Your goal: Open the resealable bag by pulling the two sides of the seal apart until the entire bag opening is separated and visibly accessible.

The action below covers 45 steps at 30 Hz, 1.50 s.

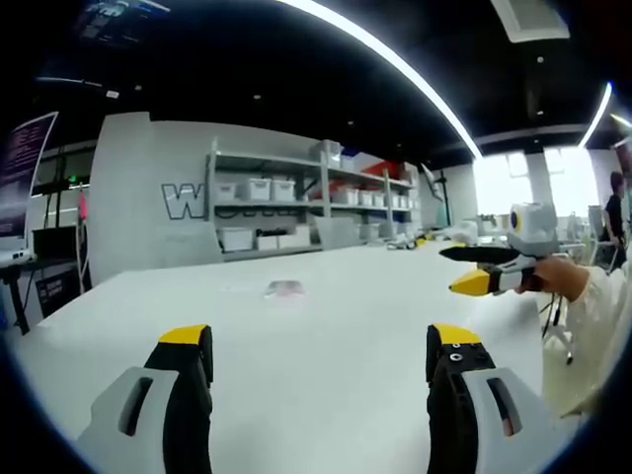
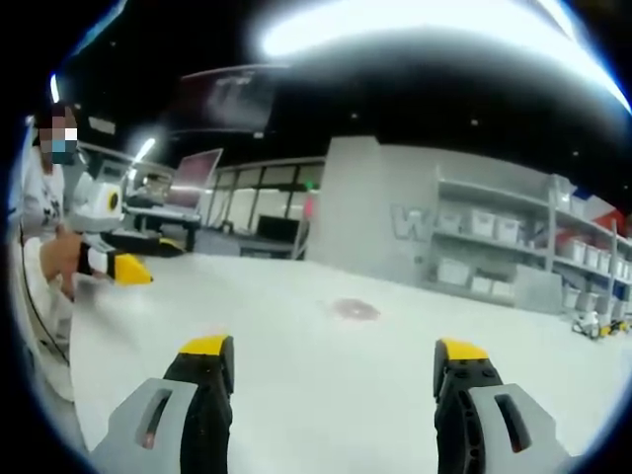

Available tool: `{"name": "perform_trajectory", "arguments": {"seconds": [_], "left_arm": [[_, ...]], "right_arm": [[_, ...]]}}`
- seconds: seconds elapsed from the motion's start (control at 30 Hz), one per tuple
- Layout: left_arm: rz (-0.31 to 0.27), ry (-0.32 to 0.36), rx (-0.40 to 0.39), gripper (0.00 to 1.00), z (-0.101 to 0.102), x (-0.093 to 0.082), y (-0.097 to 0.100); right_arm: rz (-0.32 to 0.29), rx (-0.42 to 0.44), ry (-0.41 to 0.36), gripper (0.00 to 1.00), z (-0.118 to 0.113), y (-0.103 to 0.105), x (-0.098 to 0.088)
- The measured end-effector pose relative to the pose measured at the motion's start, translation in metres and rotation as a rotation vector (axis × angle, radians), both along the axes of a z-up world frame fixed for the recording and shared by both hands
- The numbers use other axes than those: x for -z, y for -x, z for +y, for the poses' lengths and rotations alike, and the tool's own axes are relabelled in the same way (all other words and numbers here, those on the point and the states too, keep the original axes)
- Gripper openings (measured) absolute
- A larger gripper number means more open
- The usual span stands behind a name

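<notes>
Both grippers hover over the white desk (image 1: 326, 326), fingers spread wide, gripping nothing: left gripper (image 1: 321, 351), right gripper (image 2: 334, 360). Resealable bag (image 1: 284, 289) lies flat on the desk, far from both, roughly centred; untouched, seal state unreadable.

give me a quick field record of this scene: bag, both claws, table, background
bag: small resealable bag lying flat on the table, apart from both claws; also seen in the right gripper view; too small to tell whether the seal is open
left claw: jaws wide apart, holding nothing, above the table
right claw: jaws wide apart, holding nothing; also seen from the side in the left gripper view
table: white top, bag near its middle
background: shelving with white bins
task state: bag not yet grasped
</notes>
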<state>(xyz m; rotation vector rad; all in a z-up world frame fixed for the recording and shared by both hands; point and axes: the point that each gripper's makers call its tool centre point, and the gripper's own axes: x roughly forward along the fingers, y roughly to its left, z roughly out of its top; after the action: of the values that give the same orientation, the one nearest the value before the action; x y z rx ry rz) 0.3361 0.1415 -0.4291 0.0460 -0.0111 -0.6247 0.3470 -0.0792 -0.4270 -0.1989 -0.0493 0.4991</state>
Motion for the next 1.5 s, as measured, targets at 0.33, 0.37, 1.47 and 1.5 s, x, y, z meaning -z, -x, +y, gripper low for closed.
{"name": "perform_trajectory", "arguments": {"seconds": [0.33, 0.37, 1.47, 1.5], "left_arm": [[0.002, -0.003, 0.000, 0.88, 0.0004, 0.0012, 0.0003], [0.002, -0.002, 0.001, 0.88, 0.0004, 0.0012, 0.0004], [0.005, 0.003, -0.002, 0.87, 0.0020, 0.0026, 0.0024], [0.006, 0.003, -0.002, 0.87, 0.0020, 0.0027, 0.0025]], "right_arm": [[0.003, 0.003, 0.001, 0.84, -0.0005, 0.0010, 0.0021], [0.004, 0.004, 0.002, 0.84, -0.0005, 0.0011, 0.0023], [0.007, 0.008, 0.001, 0.84, -0.0015, 0.0025, 0.0045], [0.008, 0.008, 0.002, 0.84, -0.0015, 0.0028, 0.0047]]}}
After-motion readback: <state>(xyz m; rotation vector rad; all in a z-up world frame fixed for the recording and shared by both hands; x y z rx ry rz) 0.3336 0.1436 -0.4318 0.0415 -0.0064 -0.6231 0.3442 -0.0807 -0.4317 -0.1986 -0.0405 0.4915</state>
